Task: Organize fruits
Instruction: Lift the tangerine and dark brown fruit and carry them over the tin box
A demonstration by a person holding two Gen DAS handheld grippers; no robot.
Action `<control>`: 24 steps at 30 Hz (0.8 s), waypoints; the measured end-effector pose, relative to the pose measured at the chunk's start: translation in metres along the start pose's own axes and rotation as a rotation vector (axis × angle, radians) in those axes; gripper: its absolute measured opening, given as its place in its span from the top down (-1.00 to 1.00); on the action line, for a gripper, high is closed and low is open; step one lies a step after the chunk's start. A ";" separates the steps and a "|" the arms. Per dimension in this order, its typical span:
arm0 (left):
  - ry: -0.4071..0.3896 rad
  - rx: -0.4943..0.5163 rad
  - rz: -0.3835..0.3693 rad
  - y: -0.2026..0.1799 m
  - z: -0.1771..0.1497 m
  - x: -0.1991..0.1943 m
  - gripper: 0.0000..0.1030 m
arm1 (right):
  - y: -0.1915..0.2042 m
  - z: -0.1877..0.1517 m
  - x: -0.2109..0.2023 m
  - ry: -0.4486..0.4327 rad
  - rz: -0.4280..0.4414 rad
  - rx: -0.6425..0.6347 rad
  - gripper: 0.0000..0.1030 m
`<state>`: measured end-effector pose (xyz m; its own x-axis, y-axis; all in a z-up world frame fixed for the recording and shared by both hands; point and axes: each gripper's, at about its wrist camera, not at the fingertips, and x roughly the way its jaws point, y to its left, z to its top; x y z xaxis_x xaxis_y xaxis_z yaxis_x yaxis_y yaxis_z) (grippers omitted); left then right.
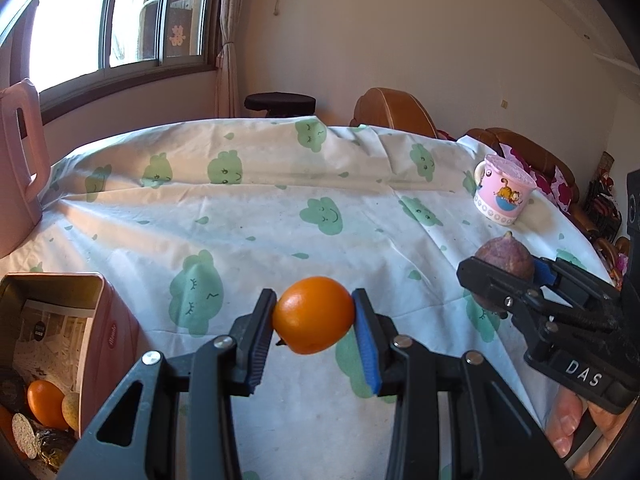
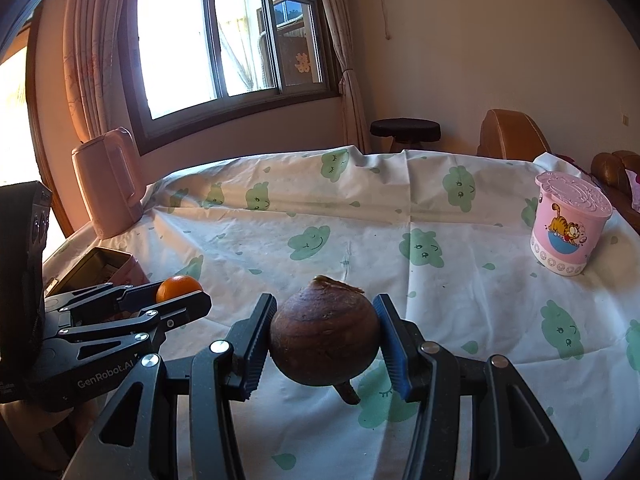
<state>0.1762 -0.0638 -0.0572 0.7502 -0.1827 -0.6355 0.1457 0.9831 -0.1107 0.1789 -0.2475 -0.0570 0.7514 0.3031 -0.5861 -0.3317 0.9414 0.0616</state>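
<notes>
My left gripper is shut on a small orange fruit and holds it above the cloud-print tablecloth; it also shows in the right wrist view with the orange. My right gripper is shut on a round brown fruit with a stem, held above the cloth; in the left wrist view this gripper grips the purplish-brown fruit. An open pink tin box at the left holds an orange and other round items.
A pink cartoon cup with lid stands at the right of the table. A pink kettle stands at the far left. A black stool and brown leather chairs stand beyond the table.
</notes>
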 end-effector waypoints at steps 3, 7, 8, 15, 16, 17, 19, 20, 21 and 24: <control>-0.015 0.003 0.007 -0.001 0.000 -0.003 0.22 | 0.001 0.000 -0.002 -0.011 0.002 -0.003 -0.01; -0.037 0.009 0.015 -0.002 0.000 -0.007 0.22 | 0.001 0.000 -0.005 -0.025 0.004 -0.007 -0.01; -0.042 0.012 0.016 -0.002 0.000 -0.007 0.22 | 0.001 0.000 -0.005 -0.028 0.004 -0.009 -0.01; -0.079 0.027 0.031 -0.005 -0.001 -0.014 0.22 | 0.002 0.000 -0.010 -0.050 0.002 -0.016 -0.01; -0.085 0.028 0.032 -0.006 -0.001 -0.015 0.22 | 0.003 0.000 -0.010 -0.054 0.002 -0.018 -0.01; -0.089 0.029 0.033 -0.006 -0.002 -0.016 0.22 | 0.003 0.000 -0.011 -0.058 0.001 -0.020 -0.01; -0.098 0.029 0.035 -0.006 -0.001 -0.018 0.22 | 0.003 -0.001 -0.012 -0.065 -0.001 -0.024 -0.01; -0.102 0.029 0.037 -0.006 -0.001 -0.018 0.22 | 0.004 -0.001 -0.013 -0.069 -0.003 -0.026 -0.01; -0.106 0.029 0.038 -0.006 -0.001 -0.019 0.22 | 0.004 -0.001 -0.014 -0.073 -0.005 -0.027 -0.01; -0.119 0.027 0.042 -0.006 -0.002 -0.022 0.22 | 0.005 -0.001 -0.016 -0.085 -0.009 -0.030 -0.01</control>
<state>0.1581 -0.0654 -0.0443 0.8271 -0.1430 -0.5435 0.1286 0.9896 -0.0647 0.1642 -0.2479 -0.0481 0.7997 0.3075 -0.5156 -0.3406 0.9397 0.0320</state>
